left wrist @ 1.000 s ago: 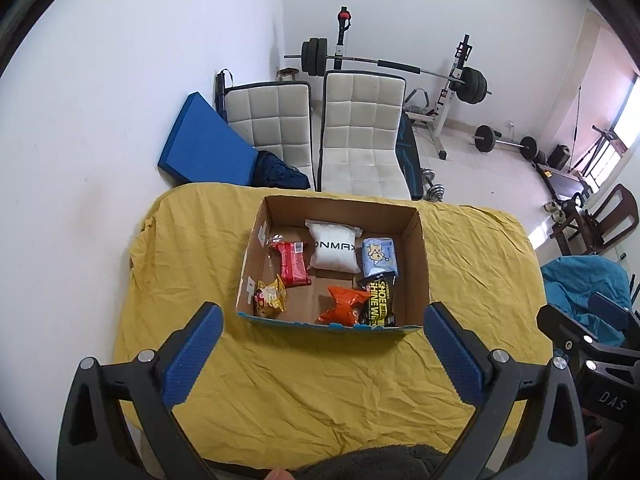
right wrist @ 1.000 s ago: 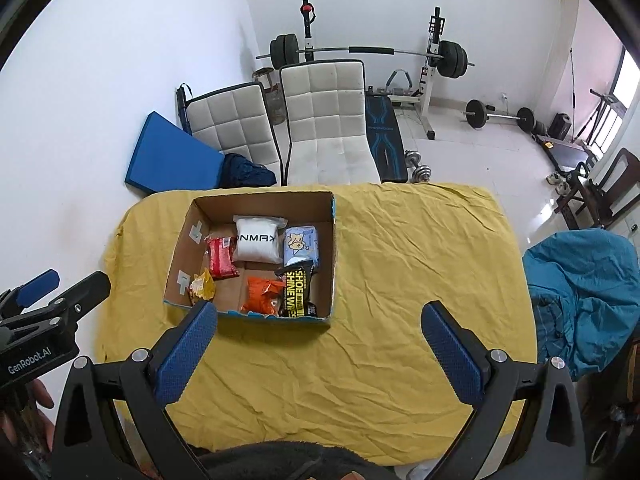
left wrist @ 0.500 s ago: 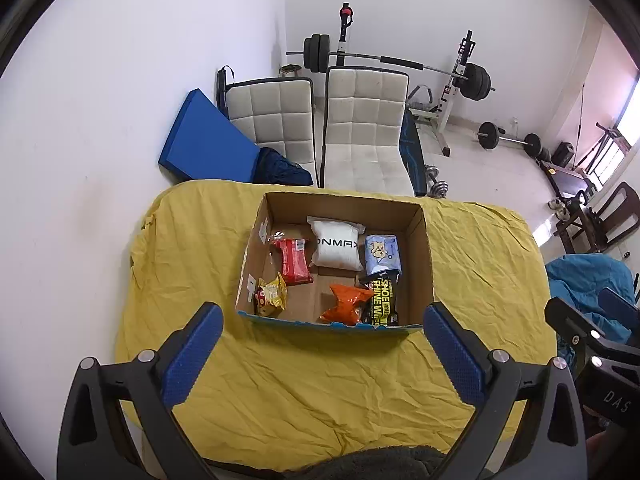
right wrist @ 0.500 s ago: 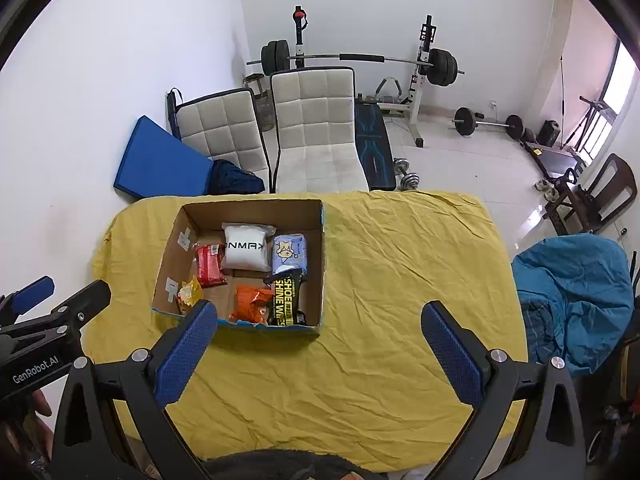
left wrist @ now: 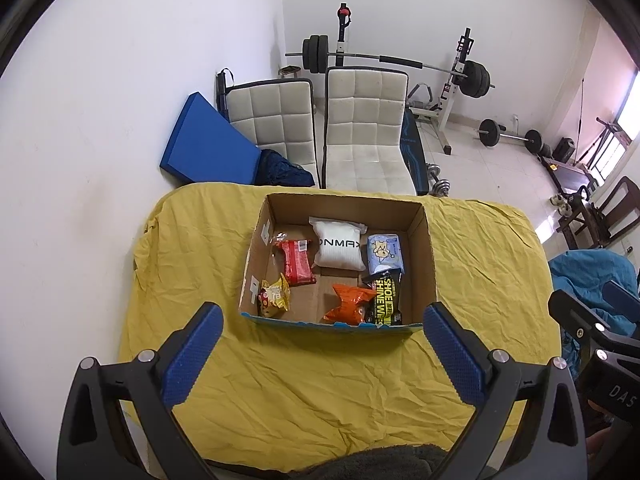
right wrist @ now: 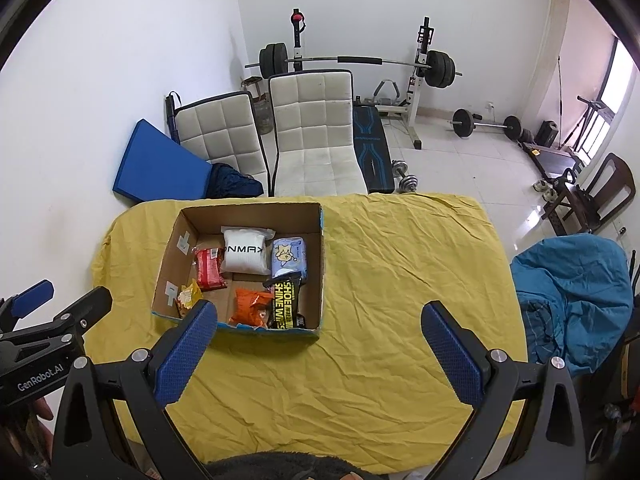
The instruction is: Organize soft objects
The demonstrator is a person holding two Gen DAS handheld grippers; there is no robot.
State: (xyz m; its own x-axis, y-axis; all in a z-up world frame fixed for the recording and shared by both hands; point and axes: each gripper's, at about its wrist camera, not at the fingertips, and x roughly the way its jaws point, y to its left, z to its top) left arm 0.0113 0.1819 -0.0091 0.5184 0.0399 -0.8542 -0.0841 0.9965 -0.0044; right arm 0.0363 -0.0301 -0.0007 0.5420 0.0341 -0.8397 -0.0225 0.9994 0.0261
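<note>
An open cardboard box (left wrist: 430,264) (right wrist: 322,264) stands on the yellow-covered table (left wrist: 320,380) (right wrist: 400,280). Inside lie a white pouch (left wrist: 340,245) (right wrist: 245,256), a red packet (left wrist: 297,265) (right wrist: 209,269), a light blue pack (left wrist: 384,252) (right wrist: 289,259), an orange bag (left wrist: 347,303) (right wrist: 250,306), a black-and-yellow wipes pack (left wrist: 384,300) (right wrist: 286,306) and a small yellow snack (left wrist: 274,295) (right wrist: 189,295). My left gripper (left wrist: 320,356) is open and empty, high above the table's near side. My right gripper (right wrist: 318,356) is open and empty, to the box's right.
Two white padded chairs (left wrist: 364,132) (right wrist: 312,136) and a blue mat (left wrist: 212,148) stand behind the table. A barbell rack (right wrist: 420,72) and weights are farther back. A blue cloth heap (right wrist: 572,300) lies to the right.
Both grippers have drawn back and up a little from the table; the box looks smaller and lower in both views. Both stay open and empty.
</note>
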